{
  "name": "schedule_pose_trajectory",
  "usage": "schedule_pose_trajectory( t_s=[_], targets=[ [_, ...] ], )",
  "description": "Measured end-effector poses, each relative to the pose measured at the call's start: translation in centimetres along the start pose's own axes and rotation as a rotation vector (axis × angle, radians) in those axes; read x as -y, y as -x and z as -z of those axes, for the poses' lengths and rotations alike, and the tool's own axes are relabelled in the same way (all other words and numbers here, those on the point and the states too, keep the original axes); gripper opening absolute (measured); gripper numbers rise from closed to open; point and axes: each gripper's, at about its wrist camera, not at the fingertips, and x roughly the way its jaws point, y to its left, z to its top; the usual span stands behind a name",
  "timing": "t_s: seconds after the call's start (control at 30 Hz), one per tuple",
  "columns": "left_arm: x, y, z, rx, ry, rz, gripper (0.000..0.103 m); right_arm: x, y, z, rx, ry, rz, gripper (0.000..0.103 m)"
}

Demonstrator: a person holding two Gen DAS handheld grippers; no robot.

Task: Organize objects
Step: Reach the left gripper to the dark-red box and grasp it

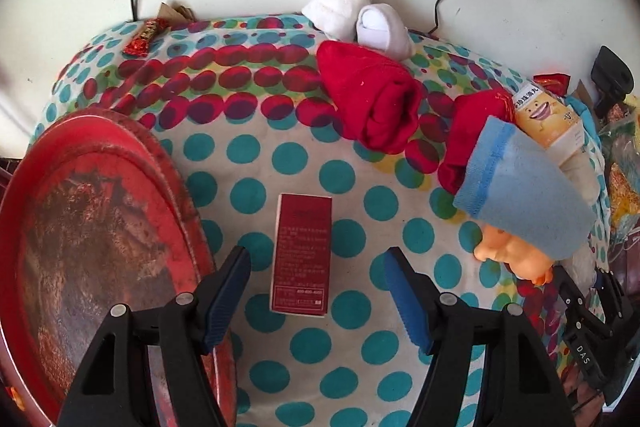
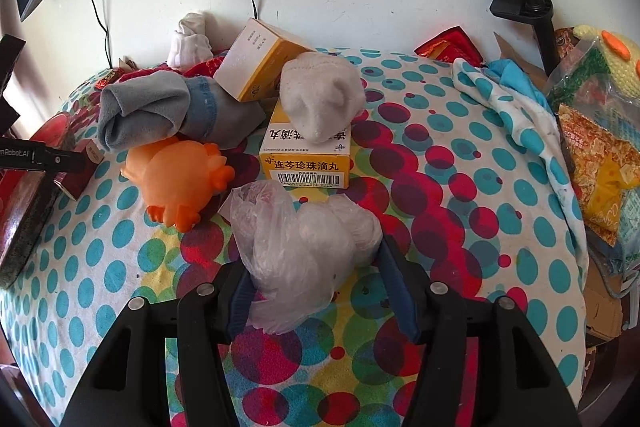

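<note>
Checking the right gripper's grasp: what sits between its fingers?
In the right wrist view, a crumpled clear plastic bag lies between the right gripper fingers, on the polka-dot cloth; both pads touch it.

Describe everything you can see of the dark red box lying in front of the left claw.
The dark red box is a tall, narrow carton, apparently cardboard, with small pale print and a white label panel at its near end. It lies flat on the polka-dot cloth, long axis pointing away from the camera. It sits between the open fingers of the left claw, untouched, beside but apart from the red tray.
</note>
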Motion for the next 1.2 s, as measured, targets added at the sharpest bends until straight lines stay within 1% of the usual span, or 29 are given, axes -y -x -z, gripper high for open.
schedule_pose_trajectory(
  t_s=[0.17,0.2,0.23,0.27,0.3,0.33,0.37,0.43,0.5,0.63,0.83,0.93,0.97,1.1,1.2],
  targets=[
    [0.6,-0.3,0.2,0.026,-0.039,-0.043,0.07,0.1,0.0,0.0,0.0,0.0,-0.003,0.059],
    [0.8,-0.5,0.3,0.027,-0.055,-0.052,0.067,0.1,0.0,0.0,0.0,0.0,-0.004,0.059],
    [1.1,-0.8,0.4,0.014,-0.078,-0.058,0.059,0.1,0.0,0.0,0.0,-0.001,-0.004,0.059],
    [1.2,-1.3,0.4,-0.005,-0.084,-0.06,0.034,0.0,0.0,0.0,0.0,0.0,-0.002,0.059],
    [1.1,-1.8,0.5,-0.027,-0.083,-0.056,0.03,0.1,0.0,0.0,0.0,0.001,-0.003,0.059],
    [1.0,-1.6,0.5,-0.011,-0.069,-0.048,0.03,0.0,0.0,0.0,-0.001,0.002,-0.003,0.06],
    [0.7,-1.7,0.5,-0.024,-0.053,-0.031,0.03,0.0,0.0,0.0,-0.001,0.002,-0.002,0.06],
    [0.5,-1.4,0.6,-0.022,-0.037,-0.019,0.03,0.0,0.0,0.0,-0.002,0.003,-0.002,0.06],
    [0.4,-1.2,0.9,-0.02,-0.035,-0.021,0.03,0.1,0.0,0.0,-0.002,0.004,-0.002,0.06],
    [0.1,-0.3,1.9,0.007,-0.036,-0.016,0.03,0.1,-0.1,-0.1,-0.002,0.011,-0.003,0.06],
    [0.4,1.0,3.3,0.016,-0.073,-0.014,0.03,-0.1,-0.2,-0.1,-0.006,0.021,0.011,0.061],
    [0.2,1.8,3.8,0.02,-0.07,-0.008,0.03,-0.2,-0.3,-0.1,-0.008,0.027,0.02,0.061],
    [0.6,1.6,3.5,0.024,-0.069,-0.011,0.03,-0.2,-0.3,-0.1,-0.008,0.029,0.023,0.061],
    [0.1,2.8,3.7,0.043,-0.07,-0.028,0.03,-0.3,-0.3,-0.1,-0.009,0.03,0.025,0.061],
    [-1.0,3.9,4.0,0.054,-0.051,-0.026,0.03,-0.3,-0.3,-0.1,-0.01,0.031,0.026,0.061]
  ],
)
